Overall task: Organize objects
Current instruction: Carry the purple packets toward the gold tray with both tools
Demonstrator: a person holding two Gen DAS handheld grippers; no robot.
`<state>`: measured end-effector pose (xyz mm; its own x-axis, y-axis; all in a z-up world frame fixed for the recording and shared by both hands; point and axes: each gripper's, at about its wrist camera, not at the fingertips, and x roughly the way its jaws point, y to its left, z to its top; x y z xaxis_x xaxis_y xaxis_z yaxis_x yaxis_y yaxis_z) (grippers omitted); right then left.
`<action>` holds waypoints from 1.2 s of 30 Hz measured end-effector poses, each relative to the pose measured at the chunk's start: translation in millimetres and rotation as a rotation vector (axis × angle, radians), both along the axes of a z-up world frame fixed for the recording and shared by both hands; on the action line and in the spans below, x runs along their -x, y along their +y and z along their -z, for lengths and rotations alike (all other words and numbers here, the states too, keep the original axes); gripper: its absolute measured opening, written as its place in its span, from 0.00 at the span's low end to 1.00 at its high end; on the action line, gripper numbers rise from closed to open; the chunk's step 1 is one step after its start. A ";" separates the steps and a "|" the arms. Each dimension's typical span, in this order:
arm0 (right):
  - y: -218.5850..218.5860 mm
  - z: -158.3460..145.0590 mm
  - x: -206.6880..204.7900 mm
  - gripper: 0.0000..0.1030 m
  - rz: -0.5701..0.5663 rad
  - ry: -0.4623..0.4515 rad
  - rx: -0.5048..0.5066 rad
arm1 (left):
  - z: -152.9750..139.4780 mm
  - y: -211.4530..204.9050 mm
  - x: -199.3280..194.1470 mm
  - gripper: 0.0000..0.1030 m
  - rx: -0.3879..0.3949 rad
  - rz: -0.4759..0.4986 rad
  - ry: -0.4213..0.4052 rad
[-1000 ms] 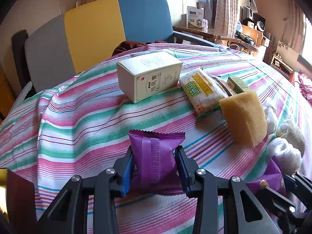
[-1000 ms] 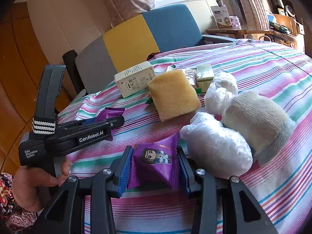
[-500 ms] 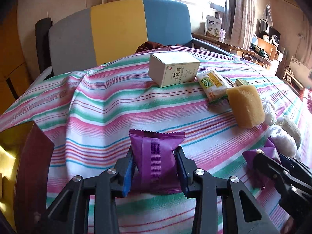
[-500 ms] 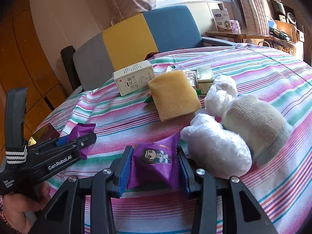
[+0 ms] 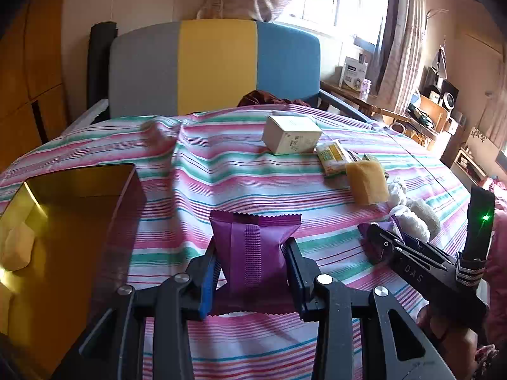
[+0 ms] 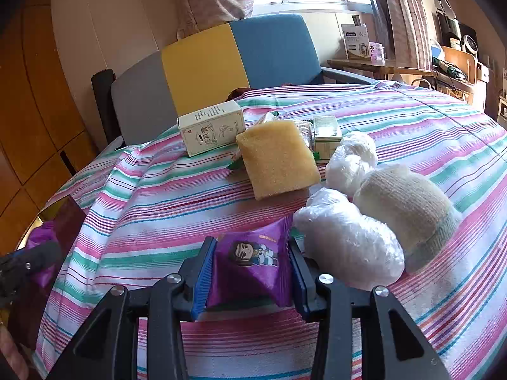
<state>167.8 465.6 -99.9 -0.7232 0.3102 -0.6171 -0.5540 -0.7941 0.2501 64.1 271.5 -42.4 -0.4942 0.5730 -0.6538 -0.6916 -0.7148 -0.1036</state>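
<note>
Item 1: left gripper (image 5: 252, 280), clenched on a purple snack packet (image 5: 253, 247), seam side up. Since a second ago it has travelled from the middle of the striped table (image 5: 221, 171) toward the table's left edge, where the open gold-lined box (image 5: 76, 196) now fills the left of its view; a pale item already lies inside the box. Packet held above the cloth, just beside the box's near wall, not yet over the opening.

Item 2: right gripper (image 6: 250, 272), grasping a second purple packet (image 6: 250, 262), printed face up. Position unchanged, near the table's front edge, touching or just beside a plastic-wrapped white bundle (image 6: 345, 240).

Items unsorted, toward the table's far side: white carton (image 6: 212, 128), yellow sponge (image 6: 277, 156), small green box (image 6: 326, 133), knitted roll (image 6: 405, 202).

Assessment: left packet appears close to being deposited in the box; right packet likely follows.
</note>
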 end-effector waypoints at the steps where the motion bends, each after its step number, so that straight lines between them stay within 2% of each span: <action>1: -0.5 -0.4 -0.1 0.42 0.002 -0.001 -0.005 | -4.1 -9.0 0.2 0.38 -0.009 -0.017 0.001; 10: -6.0 -3.6 1.0 0.41 0.018 -0.027 -0.053 | -24.5 -96.2 19.9 0.38 -0.035 -0.191 0.023; 21: -13.2 -15.1 3.6 0.41 0.026 -0.060 -0.079 | 1.9 -184.5 62.1 0.38 0.029 -0.371 -0.051; 31: -81.7 -65.7 23.0 0.41 -0.130 0.074 -0.028 | 25.9 -226.5 89.1 0.38 0.144 -0.433 -0.085; 36: -125.4 -87.1 40.9 0.41 -0.250 0.124 -0.015 | 30.9 -239.0 94.7 0.39 0.145 -0.426 -0.114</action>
<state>126.9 340.2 -12.8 -0.8483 0.1206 -0.5155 -0.3059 -0.9065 0.2912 -30.5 32.5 -73.3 -0.5860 0.2331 -0.7760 -0.3228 -0.9456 -0.0403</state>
